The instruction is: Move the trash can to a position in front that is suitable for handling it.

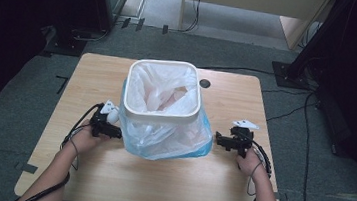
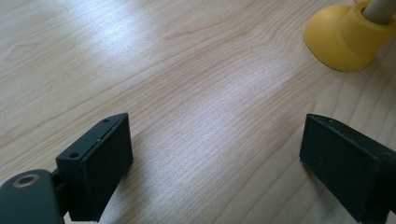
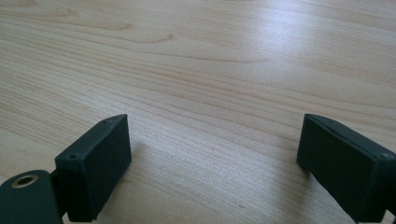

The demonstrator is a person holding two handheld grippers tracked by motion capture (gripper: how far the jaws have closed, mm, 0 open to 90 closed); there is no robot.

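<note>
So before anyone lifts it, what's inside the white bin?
The white bin holds a clear liner bag, crumpled inside and draped outside. Anything beneath the plastic is hidden.

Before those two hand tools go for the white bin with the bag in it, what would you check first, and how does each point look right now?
1. Left tool open, nothing between its jaws: ok.
2. Right tool open and empty: ok.
3. White bin upright on the table: ok.
4. Blue bag hanging loose under the rim, within reach of both tools: ok.
5. What lies inside the bin: cannot tell.
</note>
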